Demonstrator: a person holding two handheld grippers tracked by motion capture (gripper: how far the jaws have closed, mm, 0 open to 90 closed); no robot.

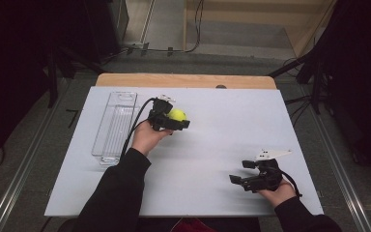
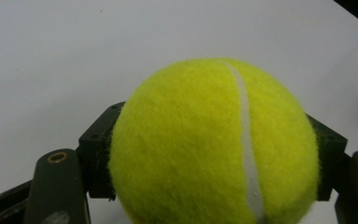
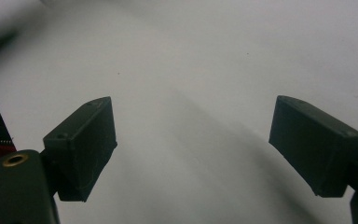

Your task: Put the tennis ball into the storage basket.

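The left gripper (image 1: 178, 121), at upper centre of the high view, pinches the tennis ball (image 1: 177, 114) across its widest part between both jaws, a hold judged secure for carrying. A clear tray (image 1: 102, 154) lies just left, the probable destination. The right gripper (image 1: 242, 171), jaws spread and empty, waits at lower right over the bench (image 1: 222, 125).

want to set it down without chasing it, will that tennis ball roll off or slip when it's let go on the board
Probably rolls: the tennis ball is round and the white board looks flat and smooth, with no lip. Slipping in the grip seems unlikely, since its felt is fuzzy and the left gripper has a pad on each side. It likely gives a little under pressure. The clear tray beside it would hold it.
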